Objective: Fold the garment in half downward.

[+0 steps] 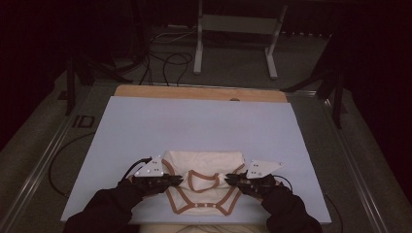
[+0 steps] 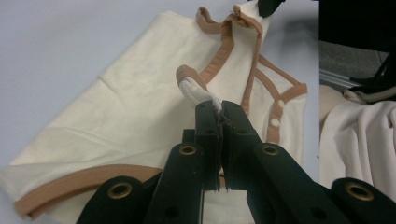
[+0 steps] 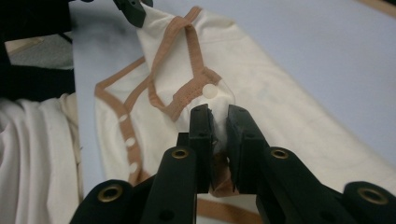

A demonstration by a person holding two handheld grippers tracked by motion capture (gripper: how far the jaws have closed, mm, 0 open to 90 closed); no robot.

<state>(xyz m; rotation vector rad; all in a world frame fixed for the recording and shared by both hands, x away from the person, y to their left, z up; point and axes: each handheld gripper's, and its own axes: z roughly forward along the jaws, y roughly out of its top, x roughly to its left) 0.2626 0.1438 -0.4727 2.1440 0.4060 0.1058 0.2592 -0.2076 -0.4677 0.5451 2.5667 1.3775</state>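
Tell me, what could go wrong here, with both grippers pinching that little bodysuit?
Each grip is small. The left gripper pinches only a tip of cloth on the bodysuit, so a tug might pull it free. The right gripper bites beside a snap; its hold could slip there. The bodysuit also lies near the table's front edge, so it might slide off toward the person.

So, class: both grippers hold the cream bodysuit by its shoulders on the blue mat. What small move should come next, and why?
Probably fold the pinched shoulders forward, away from the person. The left gripper and right gripper are shut on the bodysuit, whose snap end hangs off the blue mat at its near edge.
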